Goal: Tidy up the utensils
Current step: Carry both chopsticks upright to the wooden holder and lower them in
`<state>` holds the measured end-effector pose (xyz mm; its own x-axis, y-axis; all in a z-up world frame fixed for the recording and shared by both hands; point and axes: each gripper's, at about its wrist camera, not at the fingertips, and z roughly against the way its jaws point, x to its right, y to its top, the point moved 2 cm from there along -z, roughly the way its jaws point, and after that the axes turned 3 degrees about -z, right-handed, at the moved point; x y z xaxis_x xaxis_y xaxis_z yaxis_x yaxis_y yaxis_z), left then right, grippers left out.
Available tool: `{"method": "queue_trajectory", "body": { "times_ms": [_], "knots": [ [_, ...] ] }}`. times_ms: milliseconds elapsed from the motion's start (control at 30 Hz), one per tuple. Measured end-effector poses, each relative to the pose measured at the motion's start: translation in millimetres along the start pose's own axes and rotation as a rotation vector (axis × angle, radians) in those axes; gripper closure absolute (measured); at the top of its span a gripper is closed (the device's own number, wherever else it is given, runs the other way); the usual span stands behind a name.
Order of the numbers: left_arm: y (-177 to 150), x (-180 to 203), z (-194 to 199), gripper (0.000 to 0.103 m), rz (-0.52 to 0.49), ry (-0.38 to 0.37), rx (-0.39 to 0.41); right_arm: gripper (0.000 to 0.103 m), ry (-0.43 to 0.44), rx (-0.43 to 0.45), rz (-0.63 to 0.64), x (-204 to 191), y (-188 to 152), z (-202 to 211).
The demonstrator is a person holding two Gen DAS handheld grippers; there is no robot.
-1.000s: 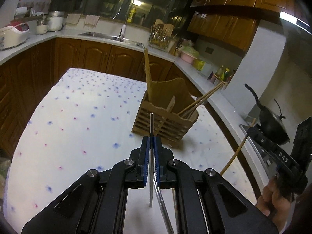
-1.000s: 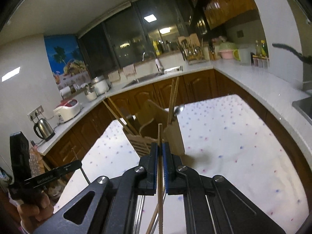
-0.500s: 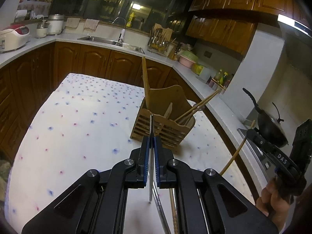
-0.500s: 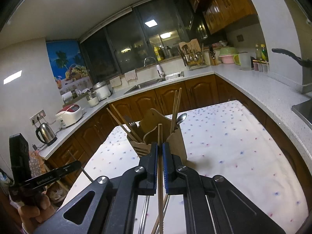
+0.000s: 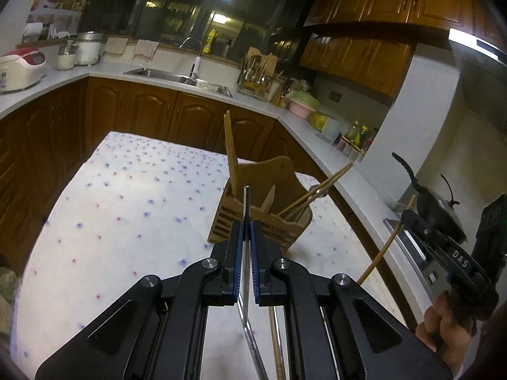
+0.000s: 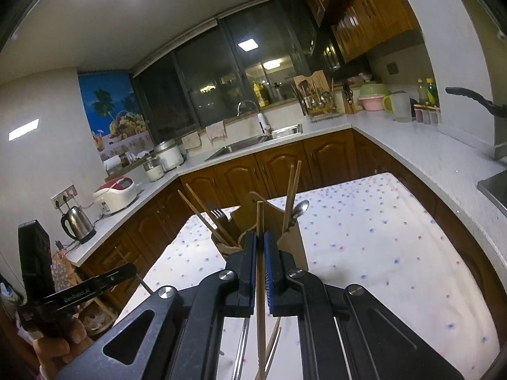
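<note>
A wooden utensil holder [image 5: 269,212] stands on the white dotted tablecloth [image 5: 126,209]; it holds chopsticks, a wooden piece, a fork and a spoon. It also shows in the right wrist view [image 6: 290,240]. My left gripper [image 5: 245,226] is shut on a metal chopstick [image 5: 246,202], held upright above the table in front of the holder. My right gripper [image 6: 259,237] is shut on a wooden chopstick [image 6: 260,253], raised before the holder. It also shows at the right of the left wrist view [image 5: 443,247]. More utensils [image 6: 272,351] lie on the cloth below the grippers.
Brown cabinets and a white counter [image 5: 158,79] run around the table, with a sink [image 5: 177,77], a rice cooker [image 5: 19,68], a kettle [image 6: 77,224] and a dish rack [image 5: 256,76]. A black wok [image 5: 437,209] sits on the stove at right.
Both grippers have risen and tilted up, so the holder sits lower and farther in both views. Each still holds its chopstick.
</note>
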<state>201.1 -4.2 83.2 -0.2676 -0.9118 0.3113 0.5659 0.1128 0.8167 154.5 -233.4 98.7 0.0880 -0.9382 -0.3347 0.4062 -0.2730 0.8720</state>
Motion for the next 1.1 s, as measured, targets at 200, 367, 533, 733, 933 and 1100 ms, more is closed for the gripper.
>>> {"method": "queue_trajectory", "body": {
  "times_ms": [200,367,533,733,933,1100],
  "knots": [
    [22.5,4.0,-0.5,0.099,-0.016,0.001,0.044,0.098,0.009,0.045,0.005,-2.6,17.1,-2.8],
    [51.9,6.8,-1.9,0.099,-0.021,0.005,0.104,0.098,0.020,0.104,0.009,-5.7,40.7,-8.4],
    [88.8,11.9,-4.2,0.099,-0.022,0.005,0.184,0.098,0.024,0.172,0.017,-11.9,67.1,-16.4],
    [119.2,16.0,-19.1,0.099,-0.036,0.033,0.246,0.098,0.010,0.256,0.011,-12.3,94.9,-32.6],
    [130.3,16.3,-57.2,0.099,-0.033,0.064,0.250,0.098,-0.008,0.287,-0.001,-4.7,104.6,-55.3],
    [119.6,15.2,-87.1,0.099,-0.030,0.083,0.218,0.098,-0.020,0.318,0.022,-1.9,94.9,-71.0]
  ]
}}
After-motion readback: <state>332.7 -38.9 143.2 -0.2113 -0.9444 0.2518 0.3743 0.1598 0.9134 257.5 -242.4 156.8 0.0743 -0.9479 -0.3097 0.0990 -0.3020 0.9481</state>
